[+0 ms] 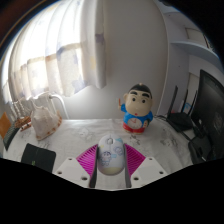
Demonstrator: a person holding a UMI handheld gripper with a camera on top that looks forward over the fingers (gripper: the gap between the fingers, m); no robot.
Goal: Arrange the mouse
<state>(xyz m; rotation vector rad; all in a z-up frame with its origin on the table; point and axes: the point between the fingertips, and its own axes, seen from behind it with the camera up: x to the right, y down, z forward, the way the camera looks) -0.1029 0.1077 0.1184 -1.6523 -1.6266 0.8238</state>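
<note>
glossy white plastic mouse (pixel 111 153) (perhaps smooth), matt pale table (pixel 75 135).

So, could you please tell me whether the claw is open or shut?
Open: the white oval computer mouse sits between the claw pads, gaps either side.

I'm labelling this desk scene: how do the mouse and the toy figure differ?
The mouse is low, rounded and whitish; the toy figure is tall and colourful, with a blue body. The mouse lies flat between the open fingers of the gripper; the toy stands upright beyond them. Both rest on the white desk.
</note>
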